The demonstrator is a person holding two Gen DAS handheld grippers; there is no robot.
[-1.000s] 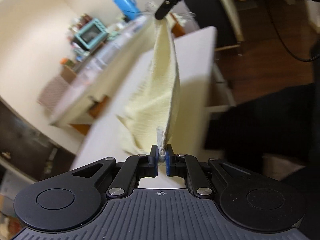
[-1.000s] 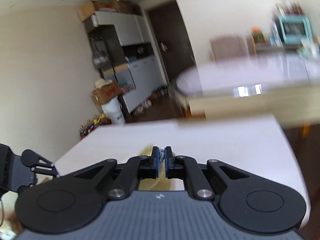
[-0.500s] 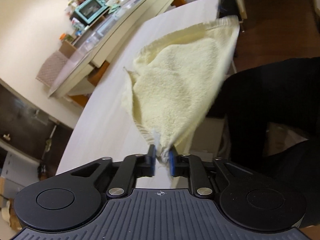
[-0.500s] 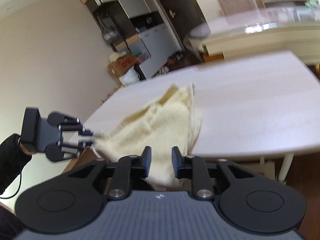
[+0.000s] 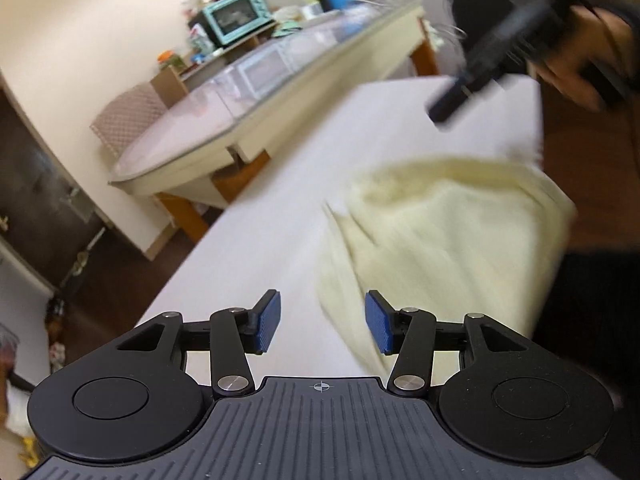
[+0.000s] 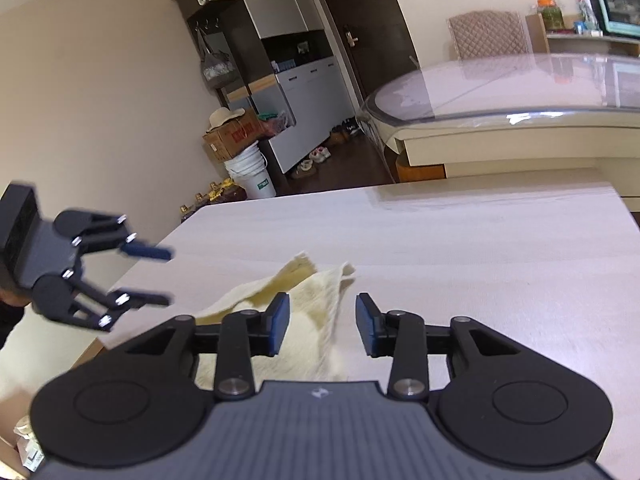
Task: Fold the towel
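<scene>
A pale yellow towel (image 5: 448,240) is lying in a loose, rumpled heap near the front edge of a white table (image 5: 288,200), one side of it drooping over that edge, as a person working with two hand-held grippers is standing over it. The left gripper (image 5: 322,322) is hanging just beside the towel with its blue pads (image 5: 267,322) apart and still widening, nothing but bare tabletop showing between them. The right gripper (image 6: 322,326) is likewise spreading its jaws, hovering low above the cloth; a fold of towel is showing in the gap, though the pads are not pressing on it. From the right-hand camera, two pointed corners of the towel are sticking up toward the middle of the table. A hand (image 5: 580,64) is gripping the right tool's handle at the far corner of the table, blurred. Behind, a glass-topped round table (image 6: 500,92) is standing before a shelf carrying a small turquoise oven (image 5: 236,14).
</scene>
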